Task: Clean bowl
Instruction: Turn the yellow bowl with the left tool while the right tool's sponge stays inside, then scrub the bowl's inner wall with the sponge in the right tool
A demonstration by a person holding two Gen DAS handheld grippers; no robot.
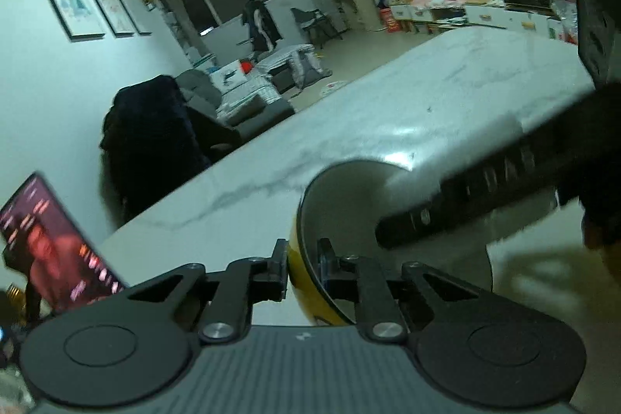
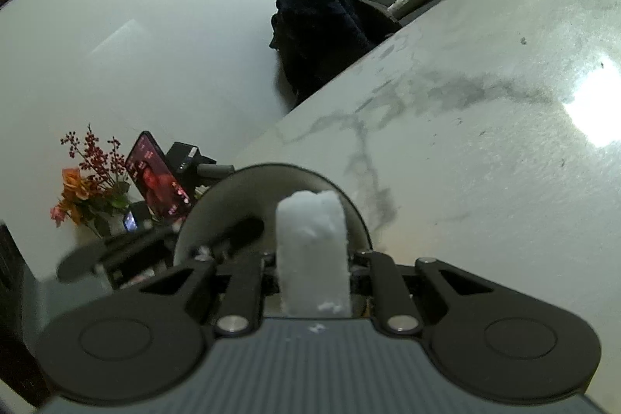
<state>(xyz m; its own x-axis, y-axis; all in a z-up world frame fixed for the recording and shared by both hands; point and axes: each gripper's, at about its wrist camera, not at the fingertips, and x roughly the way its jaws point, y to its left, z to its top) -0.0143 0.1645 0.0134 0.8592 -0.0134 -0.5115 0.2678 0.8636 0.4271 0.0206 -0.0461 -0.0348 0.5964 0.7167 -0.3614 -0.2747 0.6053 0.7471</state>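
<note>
We hold bowl [image 1: 341,239] by rim at 6 o'clock, left tool [image 1: 303,268] clamped on it, tilted over tabletop [image 1: 427,96]. Right tool [image 2: 310,266] grips white wad [image 2: 310,243] inside bowl. Wiping under way; cleanliness unclear.

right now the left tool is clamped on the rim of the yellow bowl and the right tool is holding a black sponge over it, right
Not quite. The left tool does clamp the yellow bowl by its rim, but what the right tool holds is a white wad, not a black sponge. The right wrist view shows it poised over the bowl's grey inside.
</note>
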